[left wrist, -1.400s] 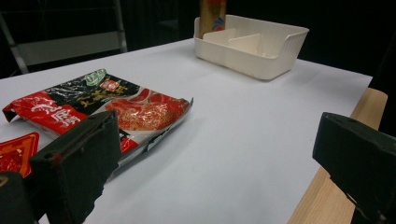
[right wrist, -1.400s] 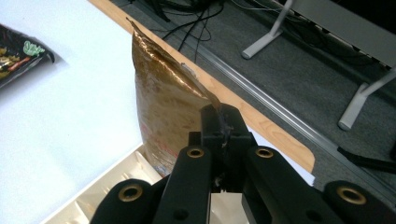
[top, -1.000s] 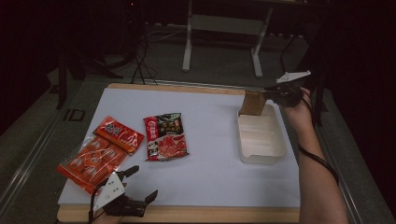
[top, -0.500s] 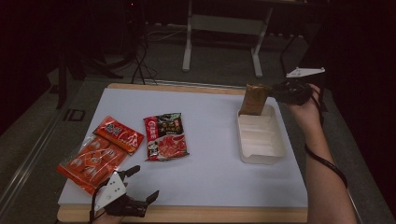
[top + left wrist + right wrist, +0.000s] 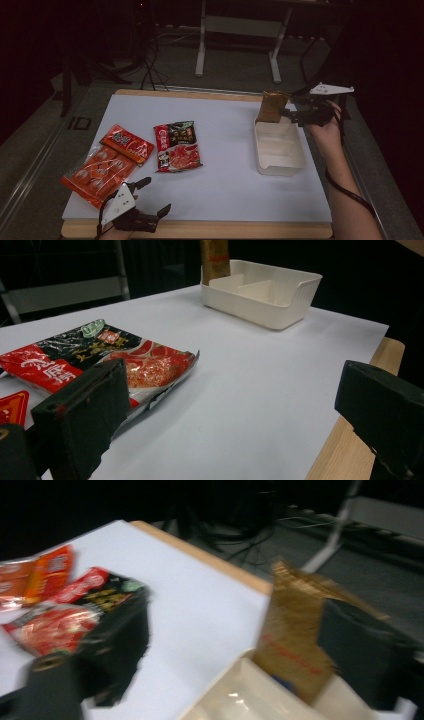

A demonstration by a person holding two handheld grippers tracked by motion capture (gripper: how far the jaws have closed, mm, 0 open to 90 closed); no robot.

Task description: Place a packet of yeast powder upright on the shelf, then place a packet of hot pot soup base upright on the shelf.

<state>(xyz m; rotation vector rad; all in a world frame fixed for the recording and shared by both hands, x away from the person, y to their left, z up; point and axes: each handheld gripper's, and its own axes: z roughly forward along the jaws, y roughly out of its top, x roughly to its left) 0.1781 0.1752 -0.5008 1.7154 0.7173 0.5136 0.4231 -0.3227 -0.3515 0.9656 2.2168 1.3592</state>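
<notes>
Dark room, with a white table in the middle. At its far right sits a white box, and a brown packet stands upright in the far end of it. Just beside the packet, the right gripper has just opened its jaws wide, with nothing squeezed between them. At the near left edge, the left gripper is open too. Near it lie 2 red snack bags and 1 black and red bag.
</notes>
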